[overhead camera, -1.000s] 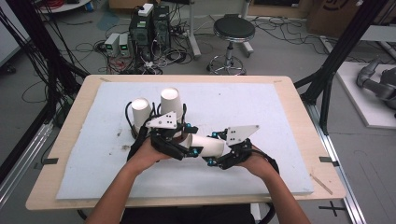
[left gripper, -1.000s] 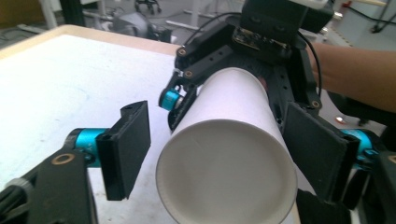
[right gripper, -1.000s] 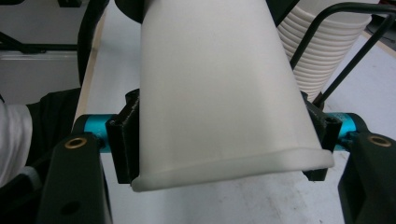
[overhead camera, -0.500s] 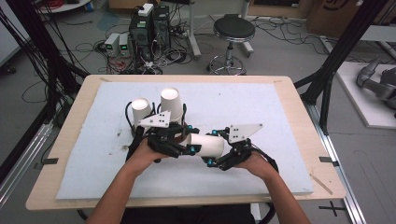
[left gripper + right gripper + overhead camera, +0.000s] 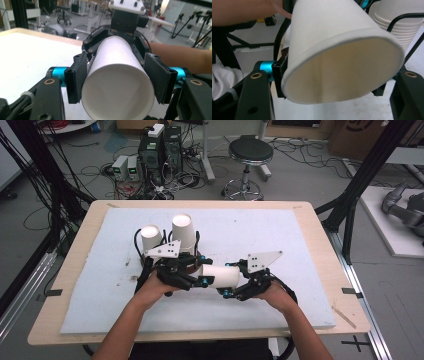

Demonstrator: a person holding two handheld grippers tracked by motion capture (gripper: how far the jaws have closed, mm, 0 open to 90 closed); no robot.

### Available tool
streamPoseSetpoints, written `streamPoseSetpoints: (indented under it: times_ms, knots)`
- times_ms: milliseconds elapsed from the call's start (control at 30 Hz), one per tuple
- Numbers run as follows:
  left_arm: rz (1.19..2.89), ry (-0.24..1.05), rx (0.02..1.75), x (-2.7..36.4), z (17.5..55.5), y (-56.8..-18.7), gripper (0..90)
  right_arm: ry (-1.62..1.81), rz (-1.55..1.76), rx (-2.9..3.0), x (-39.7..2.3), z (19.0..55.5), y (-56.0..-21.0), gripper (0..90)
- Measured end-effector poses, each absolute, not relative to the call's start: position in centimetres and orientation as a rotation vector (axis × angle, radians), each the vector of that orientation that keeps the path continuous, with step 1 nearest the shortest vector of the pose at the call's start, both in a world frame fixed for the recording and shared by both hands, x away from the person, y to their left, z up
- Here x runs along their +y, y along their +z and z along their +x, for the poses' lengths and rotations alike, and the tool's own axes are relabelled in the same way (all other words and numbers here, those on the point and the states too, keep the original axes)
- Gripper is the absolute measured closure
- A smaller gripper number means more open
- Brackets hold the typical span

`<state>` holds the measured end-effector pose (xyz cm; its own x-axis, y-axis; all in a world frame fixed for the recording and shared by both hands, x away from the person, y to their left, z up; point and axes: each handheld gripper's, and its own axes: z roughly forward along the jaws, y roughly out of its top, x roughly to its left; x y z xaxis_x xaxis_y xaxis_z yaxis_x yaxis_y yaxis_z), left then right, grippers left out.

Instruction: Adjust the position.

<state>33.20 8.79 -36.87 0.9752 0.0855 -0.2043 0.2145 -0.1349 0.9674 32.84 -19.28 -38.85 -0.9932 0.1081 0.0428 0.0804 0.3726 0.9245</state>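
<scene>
A white paper cup (image 5: 220,276) lies level above the white mat, held between both grippers. My left gripper (image 5: 202,279) is shut on its closed base end; in the left gripper view both pads (image 5: 76,77) press the cup (image 5: 112,100) on either side. My right gripper (image 5: 232,285) holds the mouth end. In the right gripper view the cup (image 5: 342,70) has its rim squashed to an oval between the jaws of the right gripper (image 5: 332,82), which have just been closing on it.
Two stacks of upturned white cups (image 5: 151,237) (image 5: 183,232) stand just behind the left gripper, on the white mat (image 5: 280,235). One stack (image 5: 397,27) looms close at the upper right of the right gripper view. The wooden table edge (image 5: 320,215) frames the mat.
Both hands and the cup keep their places. The left jaws sit tighter on the cup's base end than a second ago.
</scene>
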Motion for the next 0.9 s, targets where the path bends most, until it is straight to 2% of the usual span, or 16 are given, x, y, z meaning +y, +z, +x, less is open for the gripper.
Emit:
streamPoseSetpoints:
  times_ms: [67, 133, 267, 433, 500, 567, 767, 900]
  knots:
    - [1.755, -0.062, 0.238, 8.7, 32.9, -36.8, 33.6, 1.706, 0.169, 2.589, -19.2, 32.7, -38.9, 35.3]
    - [1.794, -0.033, 0.257, 8.6, 32.9, -36.7, 25.8, 1.658, 0.157, 2.603, -19.1, 32.7, -38.8, 35.7]
    - [1.831, -0.004, 0.244, 8.6, 32.6, -36.5, 25.7, 1.583, 0.145, 2.624, -18.9, 32.6, -38.6, 35.6]
    - [1.878, -0.011, 0.221, 8.3, 32.6, -36.7, 28.0, 1.538, 0.136, 2.647, -18.8, 32.6, -38.5, 35.2]
    - [1.879, -0.021, 0.196, 8.3, 32.6, -36.8, 33.3, 1.534, 0.125, 2.656, -18.7, 32.6, -38.6, 35.2]
    - [1.867, -0.039, 0.189, 8.4, 32.7, -36.9, 34.5, 1.531, 0.128, 2.662, -18.8, 32.6, -38.6, 34.8]
    - [1.776, -0.059, 0.173, 8.9, 32.6, -36.8, 36.8, 1.635, 0.198, 2.639, -18.8, 32.5, -38.6, 21.2]
    - [1.686, -0.078, 0.179, 9.4, 32.6, -37.0, 37.1, 1.778, 0.251, 2.590, -19.4, 32.7, -38.4, 21.2]
